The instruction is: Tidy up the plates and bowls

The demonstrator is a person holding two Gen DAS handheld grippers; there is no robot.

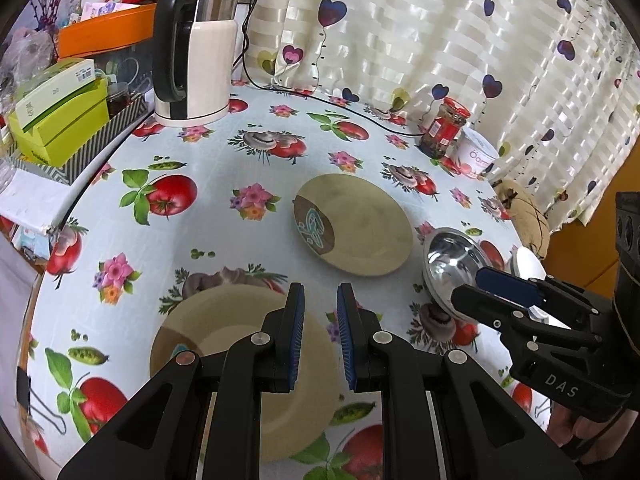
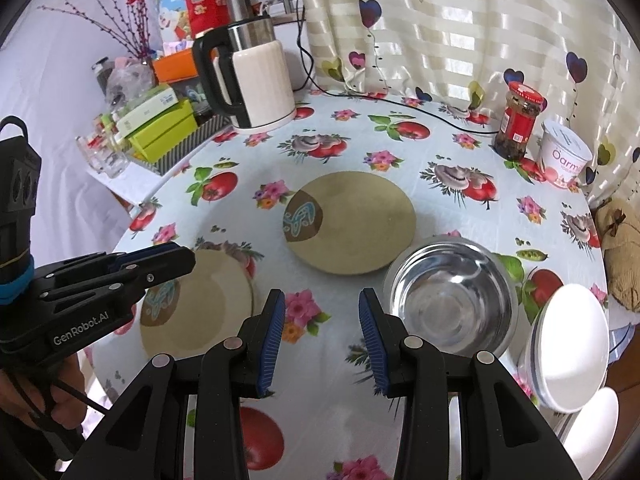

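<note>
Both my jaws empty: left gripper (image 1: 320, 332) narrow over near tan plate (image 1: 224, 332), right gripper (image 2: 322, 338) wider, left of steel bowl (image 2: 450, 300). Probably pinch the plate's rim squarely, lift level.

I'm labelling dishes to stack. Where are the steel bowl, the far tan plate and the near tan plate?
steel bowl (image 2: 450, 300): right wrist view, inner bottom.
far tan plate (image 2: 360, 224): right wrist view, bare centre.
near tan plate (image 1: 224, 332): left wrist view, inner well left of the tongs.
</note>
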